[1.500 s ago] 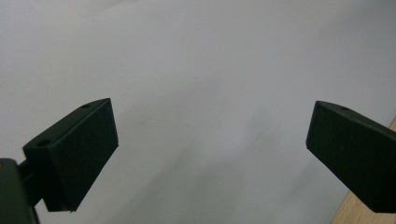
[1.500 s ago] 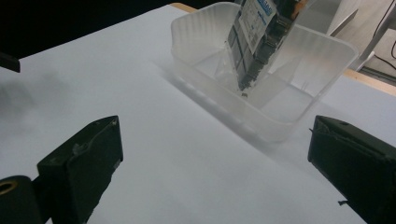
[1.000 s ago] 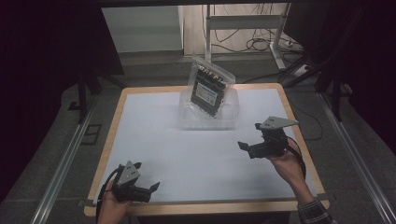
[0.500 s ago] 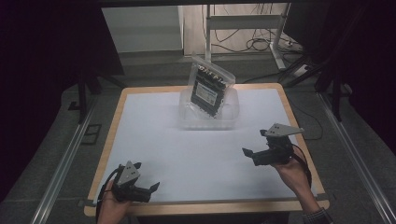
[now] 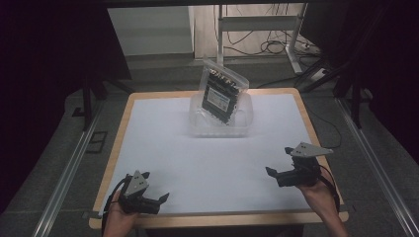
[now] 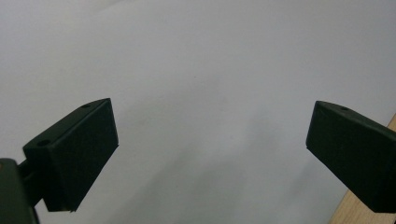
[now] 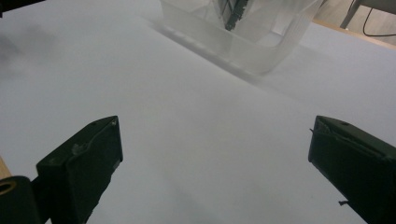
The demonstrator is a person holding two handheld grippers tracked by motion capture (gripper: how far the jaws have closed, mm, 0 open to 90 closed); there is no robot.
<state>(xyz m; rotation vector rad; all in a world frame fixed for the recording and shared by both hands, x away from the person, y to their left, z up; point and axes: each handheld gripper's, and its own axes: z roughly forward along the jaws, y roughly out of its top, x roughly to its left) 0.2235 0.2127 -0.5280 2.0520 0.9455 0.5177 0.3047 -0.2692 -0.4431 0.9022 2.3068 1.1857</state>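
Observation:
A clear plastic tub stands at the back middle of the white table sheet. A clear zip bag with a black flat item leans upright in the tub. My left gripper rests near the front left edge, open, with only white sheet between its jaws. My right gripper is at the front right, also open and holding nothing. It faces the tub, and the bag's black item shows at the top edge of that view.
The table's wooden rim frames the white sheet; a strip of it shows by the left gripper's jaw. Metal rails run along both sides of the table. Cables lie on the floor behind it.
My right gripper has drawn back toward the near right edge of the table and sunk lower. The left gripper, tub and bag have stayed put.

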